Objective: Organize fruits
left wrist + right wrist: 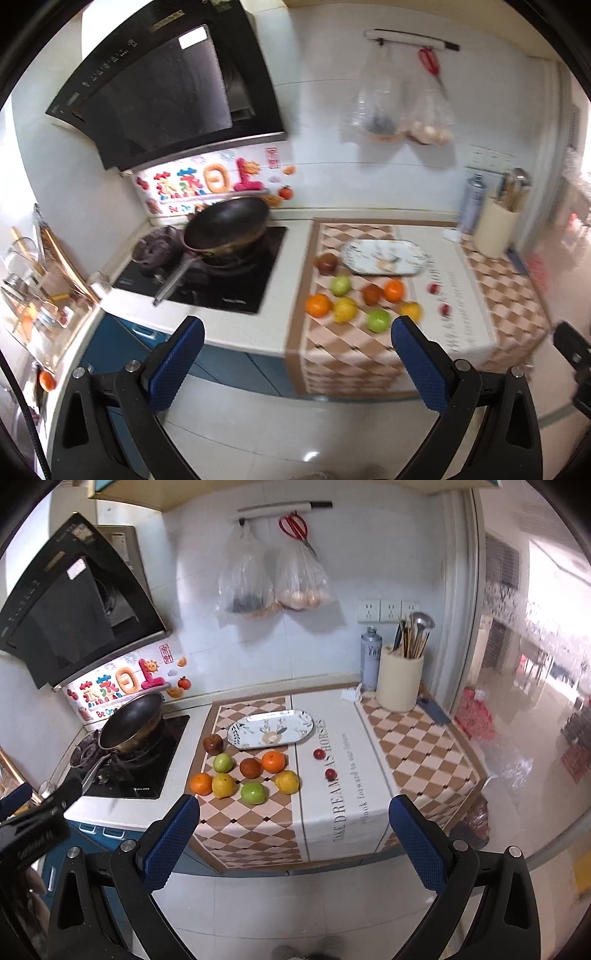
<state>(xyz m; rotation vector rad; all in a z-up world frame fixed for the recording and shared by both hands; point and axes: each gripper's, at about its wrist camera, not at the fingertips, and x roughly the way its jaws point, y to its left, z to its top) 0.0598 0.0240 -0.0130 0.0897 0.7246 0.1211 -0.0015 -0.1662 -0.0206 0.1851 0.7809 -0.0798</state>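
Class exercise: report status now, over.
Left gripper and right gripper open, empty, short of counter. Fruits loose on cloth; plate empty. Path clear.

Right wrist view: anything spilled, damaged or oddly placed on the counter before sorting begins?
Nothing spilled or damaged. The fruits lie loose on the checkered cloth beside the empty oval plate, and two small red fruits sit apart on the white strip. The wok rests tilted on the burner.

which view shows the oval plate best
The right wrist view: the oval plate is sharp, its deer pattern readable, whole rim visible, empty beside the fruit. The left wrist view shows the same plate smeared by motion blur, its pattern hard to make out.
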